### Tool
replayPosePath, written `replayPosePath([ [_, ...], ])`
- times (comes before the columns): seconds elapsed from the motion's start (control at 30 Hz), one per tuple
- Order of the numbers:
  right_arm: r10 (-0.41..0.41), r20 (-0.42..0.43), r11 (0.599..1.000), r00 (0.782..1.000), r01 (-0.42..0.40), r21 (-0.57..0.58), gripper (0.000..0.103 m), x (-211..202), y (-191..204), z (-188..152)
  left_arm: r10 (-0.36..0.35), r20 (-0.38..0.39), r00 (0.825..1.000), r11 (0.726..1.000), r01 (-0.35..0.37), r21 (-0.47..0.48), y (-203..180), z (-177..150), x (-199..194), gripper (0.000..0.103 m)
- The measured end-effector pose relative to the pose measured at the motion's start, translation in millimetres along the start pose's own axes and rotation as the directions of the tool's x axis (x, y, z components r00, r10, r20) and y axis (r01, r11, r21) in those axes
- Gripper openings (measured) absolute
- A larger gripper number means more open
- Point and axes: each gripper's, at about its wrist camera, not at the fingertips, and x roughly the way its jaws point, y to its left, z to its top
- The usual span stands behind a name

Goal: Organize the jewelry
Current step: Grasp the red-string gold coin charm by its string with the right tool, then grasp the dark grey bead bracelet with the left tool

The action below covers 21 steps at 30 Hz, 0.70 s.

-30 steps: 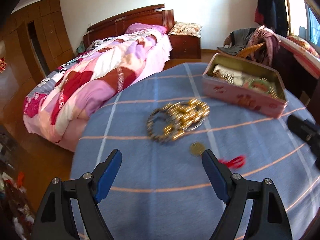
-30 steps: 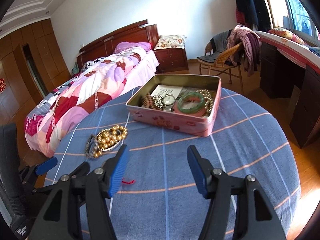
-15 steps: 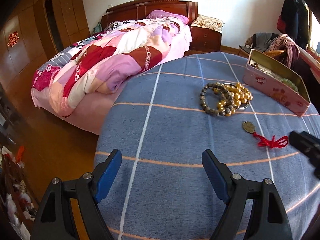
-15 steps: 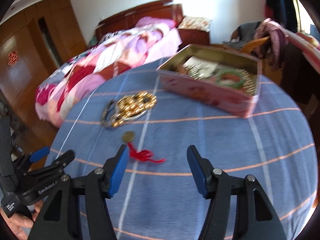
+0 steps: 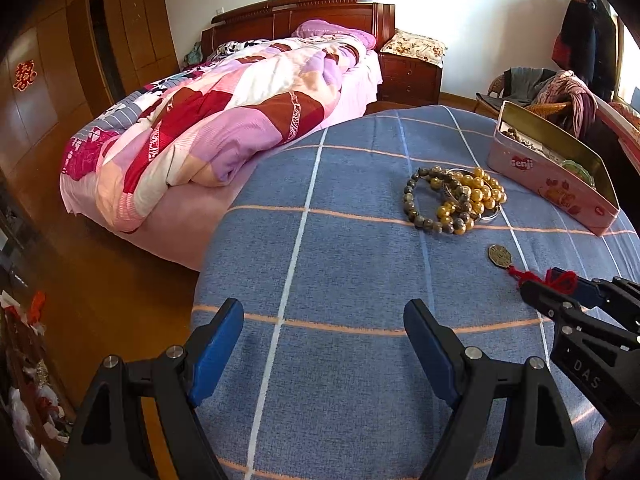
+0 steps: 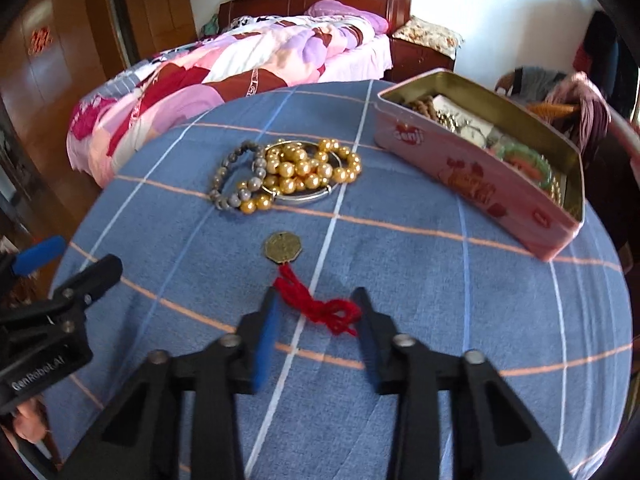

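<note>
The right tongs (image 6: 316, 312) are closing, their jaws either side of the red tassel (image 6: 324, 308) of a brass charm (image 6: 282, 246), which lies flat on the blue checked worktop (image 6: 440, 280) just ahead of the tips. The pads do not seem to press the yarn yet, though the frame is soft with blur there, so contact is hard to rule out. The left tongs (image 5: 324, 340) stand wide apart over bare cloth with nothing between them.

The charm itself is a thin, stiff metal disc, probably slick and too flat to pinch off the cloth; the tassel is soft, light and bulky, so the knotted yarn is the sensible place to grip, and the disc should dangle and swing below it. A loose strand could slip out if only the fringe is caught.

Beyond the charm, further ahead of the right tongs, sits a tangle of bead bracelets (image 6: 288, 176), gold and grey, looped over a thin metal bangle; how many strands there are cannot be counted. Ahead and to the right stands the pink tin (image 6: 480, 176), open, with jewelry inside partly masked by its near wall. In the left view the tin is cut by the frame edge.
</note>
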Motion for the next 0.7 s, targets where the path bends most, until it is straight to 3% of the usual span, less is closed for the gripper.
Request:
replayPosePath([
  [0.07, -0.001, 0.004, 1.000, 1.000, 0.001, -0.004, 0.012, 0, -1, 0, -0.006, -0.003, 1.000, 1.000, 0.006, 0.005, -2, 0, 2, 0.082],
  [0.27, 0.086, 0.071, 0.993, 0.994, -0.091, 0.076, 0.011, -14, -18, 0, -0.056, 0.018, 0.998, 0.998, 0.055, 0.029, -8, 9, 3, 0.082],
  [0.53, 0.087, 0.201, 0.982, 0.976, -0.118, 0.145, 0.011, -53, -37, 18, -0.188, 0.074, 0.979, 0.974, 0.176, 0.141, -40, 42, 11, 0.082],
  [0.6, 0.074, 0.218, 0.982, 0.973, -0.109, 0.154, 0.011, -59, -40, 21, -0.215, 0.058, 0.975, 0.967, 0.204, 0.153, -49, 48, 20, 0.058],
  [0.67, 0.063, 0.227, 0.980, 0.972, -0.103, 0.167, 0.011, -62, -44, 22, -0.248, 0.016, 0.969, 0.957, 0.242, 0.160, -59, 53, 33, 0.047],
  [0.7, 0.064, 0.228, 0.979, 0.972, -0.105, 0.173, 0.011, -61, -46, 24, -0.251, 0.002, 0.968, 0.955, 0.247, 0.165, -64, 54, 39, 0.047],
])
